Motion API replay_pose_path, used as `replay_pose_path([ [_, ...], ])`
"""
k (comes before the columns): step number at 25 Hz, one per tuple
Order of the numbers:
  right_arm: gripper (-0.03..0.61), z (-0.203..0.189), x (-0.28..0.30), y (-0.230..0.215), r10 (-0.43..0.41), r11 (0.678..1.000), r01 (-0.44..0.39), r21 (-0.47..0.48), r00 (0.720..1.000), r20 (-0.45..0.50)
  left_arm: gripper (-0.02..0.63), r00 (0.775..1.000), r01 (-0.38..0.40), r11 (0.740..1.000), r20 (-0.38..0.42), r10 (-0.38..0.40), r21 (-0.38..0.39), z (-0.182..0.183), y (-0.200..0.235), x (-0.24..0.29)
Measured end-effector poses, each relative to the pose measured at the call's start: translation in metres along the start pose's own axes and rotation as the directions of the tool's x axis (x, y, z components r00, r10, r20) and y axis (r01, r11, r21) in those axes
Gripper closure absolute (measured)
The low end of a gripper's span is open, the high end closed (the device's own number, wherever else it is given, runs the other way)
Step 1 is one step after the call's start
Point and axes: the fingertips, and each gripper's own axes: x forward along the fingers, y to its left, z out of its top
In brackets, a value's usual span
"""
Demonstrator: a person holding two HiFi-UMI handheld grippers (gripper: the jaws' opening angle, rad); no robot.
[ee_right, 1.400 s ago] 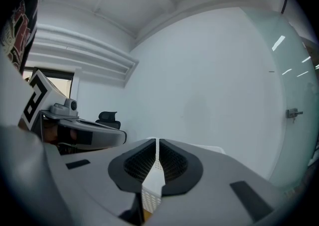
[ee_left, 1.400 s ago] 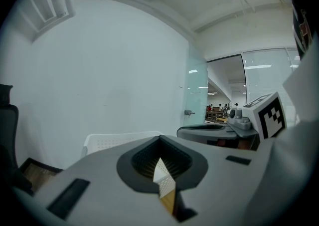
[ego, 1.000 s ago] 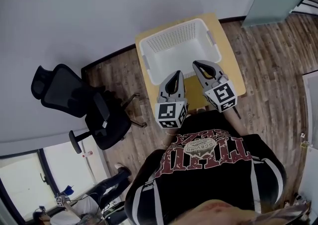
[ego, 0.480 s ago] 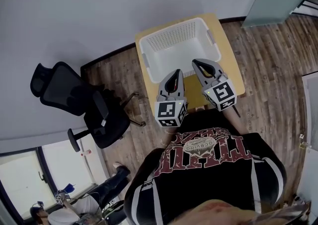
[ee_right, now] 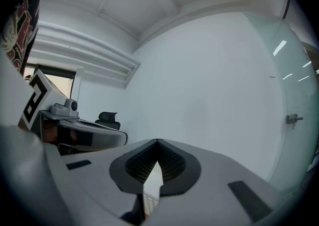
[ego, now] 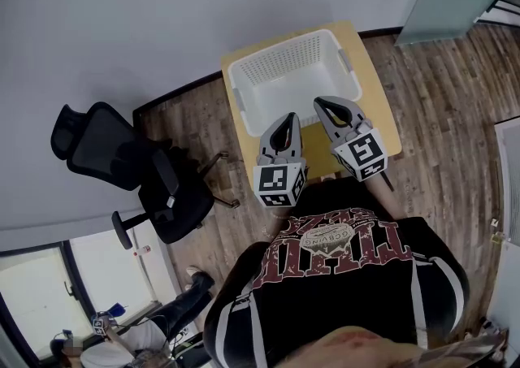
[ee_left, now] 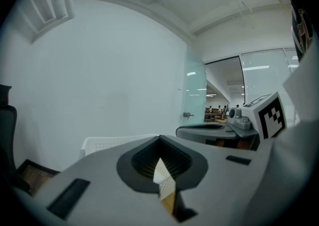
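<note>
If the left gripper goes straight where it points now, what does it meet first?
Probably the white wall; the left gripper seems aimed just above the basket, though depth is unclear.

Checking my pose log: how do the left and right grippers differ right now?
In the head view, the left gripper ends at the near rim of the white basket; the right gripper reaches further over it. The left gripper leans rightward and the right gripper leftward, so their tips converge. Shared: both have jaws closed on nothing.
</note>
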Motion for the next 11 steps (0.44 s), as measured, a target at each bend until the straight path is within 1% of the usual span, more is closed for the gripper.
replay_pose_path([
  [11, 0.563, 0.0000, -0.0006, 0.0060, 0.010, 1.000, -0.010, -0.006, 1.000, -0.004, 0.586, 1.000, -0.002, 1.000, 0.000, 0.002, 0.001, -0.0015, -0.0010, -0.0033],
])
